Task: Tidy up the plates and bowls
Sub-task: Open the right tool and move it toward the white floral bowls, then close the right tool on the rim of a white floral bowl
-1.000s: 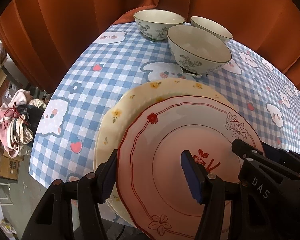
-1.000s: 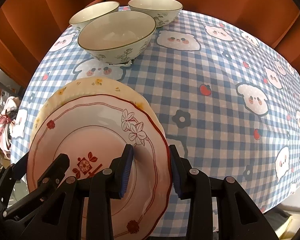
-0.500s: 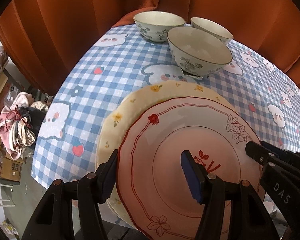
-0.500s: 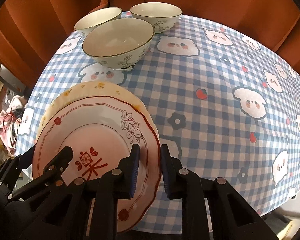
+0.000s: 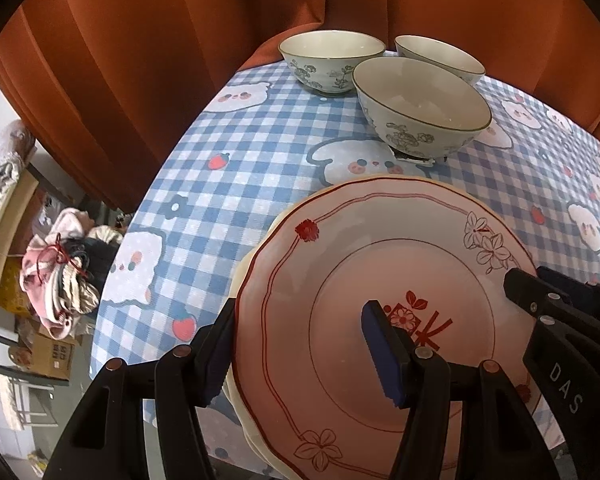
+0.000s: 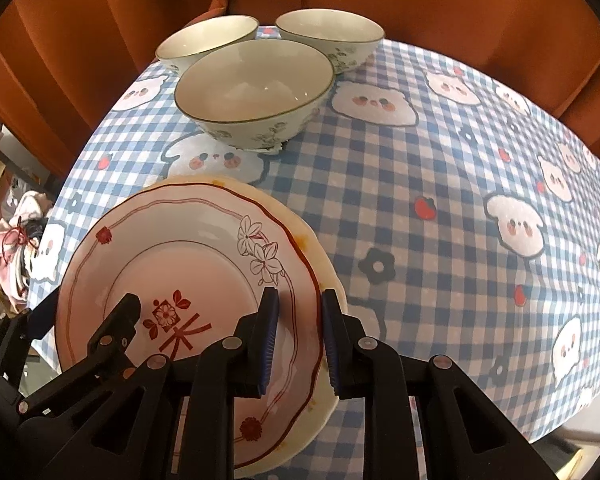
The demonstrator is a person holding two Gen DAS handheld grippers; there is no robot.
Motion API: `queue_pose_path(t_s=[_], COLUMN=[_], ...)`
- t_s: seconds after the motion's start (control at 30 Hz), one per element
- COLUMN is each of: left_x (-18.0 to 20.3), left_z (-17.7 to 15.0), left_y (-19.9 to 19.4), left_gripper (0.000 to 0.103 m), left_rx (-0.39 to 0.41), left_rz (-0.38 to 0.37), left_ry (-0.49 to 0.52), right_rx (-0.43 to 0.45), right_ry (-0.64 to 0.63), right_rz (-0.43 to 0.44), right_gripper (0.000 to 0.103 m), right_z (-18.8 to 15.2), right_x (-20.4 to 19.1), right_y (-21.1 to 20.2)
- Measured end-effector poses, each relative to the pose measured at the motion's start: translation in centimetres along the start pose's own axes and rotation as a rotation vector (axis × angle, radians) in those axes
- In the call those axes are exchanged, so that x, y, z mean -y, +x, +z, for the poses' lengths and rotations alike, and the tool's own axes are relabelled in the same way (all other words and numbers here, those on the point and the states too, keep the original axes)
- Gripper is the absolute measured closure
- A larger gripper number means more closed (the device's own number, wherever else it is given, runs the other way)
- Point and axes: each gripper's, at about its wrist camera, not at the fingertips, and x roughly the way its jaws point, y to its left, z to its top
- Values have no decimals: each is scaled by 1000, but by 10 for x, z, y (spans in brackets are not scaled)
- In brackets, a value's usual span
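A pink plate with red trim (image 5: 364, 280) (image 6: 196, 264) lies on a cream plate (image 5: 240, 276) (image 6: 320, 256) at the table's near edge. My left gripper (image 5: 300, 344) is open, with its jaws straddling the pink plate's left rim. My right gripper (image 6: 296, 336) has narrowed around the right rims of both plates and looks shut on them. Three white floral bowls stand behind: the nearest (image 5: 420, 108) (image 6: 256, 92), and two farther back (image 5: 332, 60) (image 5: 440, 58) (image 6: 208, 40) (image 6: 332, 36).
The blue checked tablecloth (image 6: 440, 200) covers the table, with bare cloth to the right. Orange curtains (image 5: 180, 40) hang behind. A bundle of cloths (image 5: 56, 280) and boxes lie on the floor off the left edge.
My right gripper's jaws have closed from wide open to a narrow grip on the plate rims. The pink plate has shifted to sit more squarely over the cream plate.
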Motion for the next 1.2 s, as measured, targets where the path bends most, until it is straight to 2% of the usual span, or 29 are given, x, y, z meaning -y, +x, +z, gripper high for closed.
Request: queue_pose_path(t_s=[0.17, 0.3, 0.4, 0.47, 0.53, 0.73, 0.9, 1.1, 1.2], left_x=[5, 3, -1, -3, -2, -3, 4, 13, 19], left_z=[-5, -5, -2, 1, 6, 40, 74, 112, 127], left_y=[0, -1, 0, 0, -1, -11, -13, 2, 13], left_gripper=[35, 29, 23, 21, 20, 20, 20, 22, 27], left_rx=[23, 26, 7, -2, -1, 56, 101, 127, 123], left_rz=[14, -22, -63, -81, -92, -117, -106, -77, -71], left_ry=[30, 29, 19, 20, 27, 25, 18, 2, -14], right_rx=[17, 20, 15, 23, 47, 94, 137, 177, 174], right_ry=[-6, 6, 23, 36, 52, 76, 97, 98, 109], right_rz=[-29, -27, -1, 10, 16, 15, 25, 38, 57], right_gripper=[75, 73, 67, 47, 39, 39, 39, 39, 39], right_z=[-4, -5, -4, -3, 0, 26, 57, 95, 114], right_x=[-4, -5, -3, -3, -2, 2, 11, 21, 27], right_y=[0, 0, -1, -3, -9, -23, -29, -20, -9])
